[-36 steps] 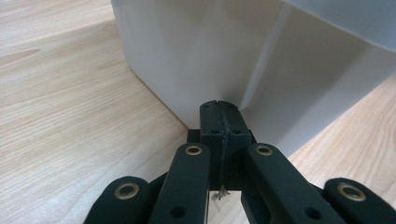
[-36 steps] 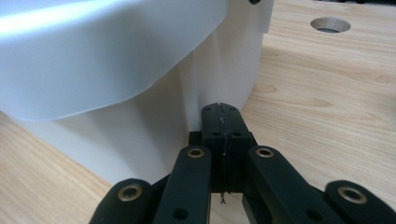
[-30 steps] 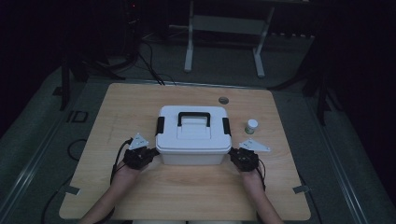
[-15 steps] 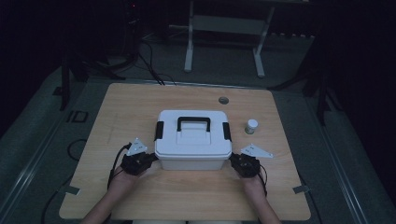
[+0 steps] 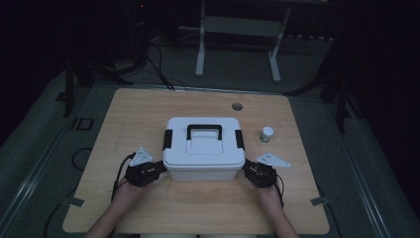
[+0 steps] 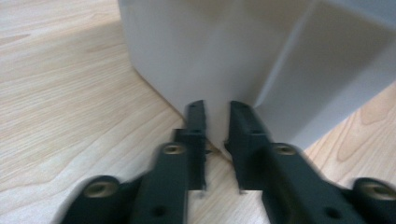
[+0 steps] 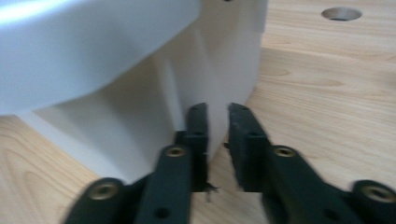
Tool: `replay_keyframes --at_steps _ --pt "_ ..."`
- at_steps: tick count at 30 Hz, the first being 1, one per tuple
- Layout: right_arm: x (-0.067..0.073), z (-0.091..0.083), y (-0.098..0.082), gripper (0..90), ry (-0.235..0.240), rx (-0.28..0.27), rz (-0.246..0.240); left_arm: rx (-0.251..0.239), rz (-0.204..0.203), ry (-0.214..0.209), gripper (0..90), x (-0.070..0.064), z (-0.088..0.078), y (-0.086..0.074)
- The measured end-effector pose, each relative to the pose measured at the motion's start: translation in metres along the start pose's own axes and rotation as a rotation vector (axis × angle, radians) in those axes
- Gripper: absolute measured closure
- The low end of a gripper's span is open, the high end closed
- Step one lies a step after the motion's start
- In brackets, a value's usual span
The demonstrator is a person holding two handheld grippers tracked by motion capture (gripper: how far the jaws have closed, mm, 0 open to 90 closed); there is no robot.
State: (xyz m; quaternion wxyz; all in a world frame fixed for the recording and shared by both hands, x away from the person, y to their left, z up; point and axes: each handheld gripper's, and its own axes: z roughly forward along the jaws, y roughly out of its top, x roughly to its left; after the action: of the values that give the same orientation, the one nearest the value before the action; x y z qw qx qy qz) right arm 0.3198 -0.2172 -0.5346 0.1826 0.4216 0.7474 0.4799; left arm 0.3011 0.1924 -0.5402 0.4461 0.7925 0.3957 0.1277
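Note:
A white lidded box [image 5: 203,153] with a black handle [image 5: 204,130] and black side latches stands mid-table. My left gripper [image 5: 158,168] points at its near left corner, and my right gripper [image 5: 246,171] at its near right corner. In the left gripper view the jaws of the left gripper [image 6: 217,109] stand a narrow gap apart, tips against the box wall [image 6: 187,51], nothing between them. The right gripper [image 7: 217,112] looks the same at the box's lower wall [image 7: 140,107]. Both pairs of jaws have just been opening.
A small white bottle [image 5: 267,134] stands right of the box. A round hole [image 5: 237,106] sits in the wooden table [image 5: 138,114] behind the box. Cables trail off the left edge. A metal stand is on the floor beyond the table.
The box and both grippers have shifted slightly toward the near edge of the table, then stayed put.

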Motion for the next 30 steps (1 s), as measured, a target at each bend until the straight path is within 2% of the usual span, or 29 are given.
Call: replay_keyframes --at_steps 1,4,5,7,8,9,10,12,13,15,17,18,22,26,30 --pt "-0.001 0.0 0.0 68.7 -0.003 0.005 -0.003 0.027 0.009 0.012 69.7 0.001 0.0 -0.003" --pt "-0.008 0.0 -0.002 51.7 -0.005 0.017 0.001 0.054 -0.007 -0.006 58.8 0.005 -0.001 -0.008" --pt "-0.011 0.001 -0.003 44.3 -0.006 0.032 0.006 0.057 -0.013 -0.009 50.4 0.006 -0.001 -0.008" --pt "-0.018 0.001 -0.005 33.4 0.006 0.033 0.046 0.057 -0.007 0.008 43.2 0.007 -0.003 -0.009" --pt "-0.02 0.0 -0.006 29.1 0.007 0.036 0.057 0.057 -0.004 -0.005 39.2 0.009 -0.004 -0.009" --pt "-0.023 0.0 -0.007 20.9 0.017 0.043 0.049 0.063 -0.004 -0.002 34.0 0.01 -0.004 -0.009" --pt "-0.024 -0.001 -0.007 16.5 0.036 0.045 0.037 0.068 -0.002 -0.008 33.9 0.011 -0.005 -0.008" --pt "-0.026 -0.002 -0.008 16.9 0.043 0.042 0.036 0.076 -0.003 -0.016 28.9 0.014 -0.005 -0.008" --pt "-0.026 -0.002 -0.008 16.1 0.036 0.051 0.008 0.081 -0.006 -0.025 27.3 0.016 -0.005 -0.008" --pt "-0.028 -0.004 -0.008 14.2 0.037 0.063 -0.04 0.062 0.002 -0.012 24.8 0.019 -0.009 -0.009" --pt "-0.032 -0.008 -0.008 14.2 0.067 0.063 -0.029 0.073 -0.002 -0.049 24.8 0.025 -0.011 -0.01" --pt "-0.033 -0.009 -0.009 14.2 0.073 0.057 -0.025 0.093 0.0 -0.048 24.7 0.03 -0.013 -0.011" --pt "-0.037 -0.021 -0.009 14.2 0.108 0.047 -0.008 0.108 0.0 -0.053 24.7 0.035 -0.017 -0.01" --pt "-0.038 -0.033 -0.011 14.2 0.089 0.06 -0.035 0.123 0.008 -0.063 24.7 0.039 -0.025 -0.003" --pt "-0.042 -0.043 -0.015 14.2 0.081 0.064 -0.021 0.131 0.023 -0.079 24.8 0.041 -0.033 0.003"
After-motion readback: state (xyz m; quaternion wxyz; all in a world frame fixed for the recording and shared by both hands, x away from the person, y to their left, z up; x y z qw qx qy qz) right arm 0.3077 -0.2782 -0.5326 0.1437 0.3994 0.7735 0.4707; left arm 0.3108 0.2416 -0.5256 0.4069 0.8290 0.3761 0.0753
